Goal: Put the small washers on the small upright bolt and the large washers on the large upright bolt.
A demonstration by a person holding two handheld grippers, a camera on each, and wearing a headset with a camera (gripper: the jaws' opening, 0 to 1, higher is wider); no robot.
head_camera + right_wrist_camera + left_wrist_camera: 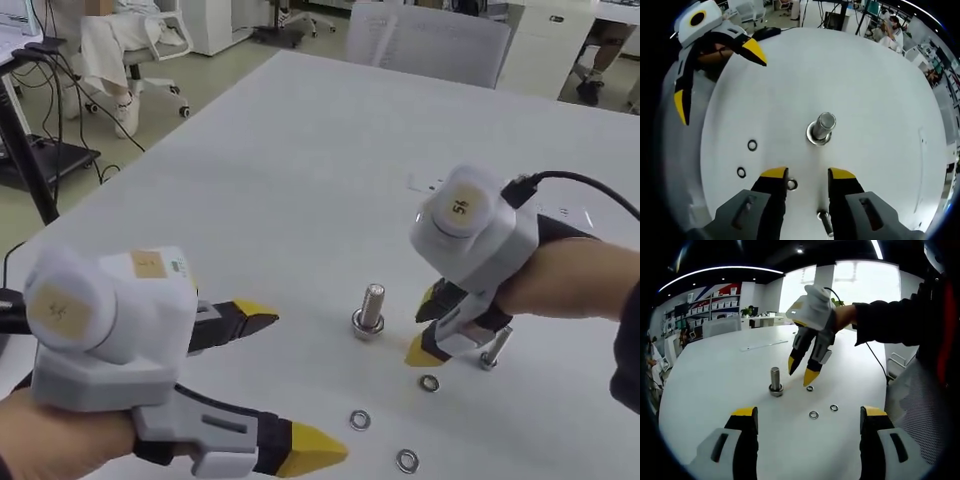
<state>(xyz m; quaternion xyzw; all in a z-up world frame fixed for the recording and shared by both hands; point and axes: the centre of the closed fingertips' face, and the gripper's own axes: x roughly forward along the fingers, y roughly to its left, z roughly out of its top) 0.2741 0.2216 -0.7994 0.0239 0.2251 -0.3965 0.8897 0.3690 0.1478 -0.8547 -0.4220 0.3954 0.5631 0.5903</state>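
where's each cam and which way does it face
head view: headset, facing down at the table; left gripper, right gripper, right hand show.
left gripper view: on the left gripper, facing the right gripper; own jaws wide apart below.
right gripper view: on the right gripper, facing down at the large bolt; own jaws below.
shared: that bolt and the loose washers.

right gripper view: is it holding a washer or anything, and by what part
Nothing is held. The right gripper has its jaws apart; a washer lies loose on the table between them, close by one tip, not pinched.
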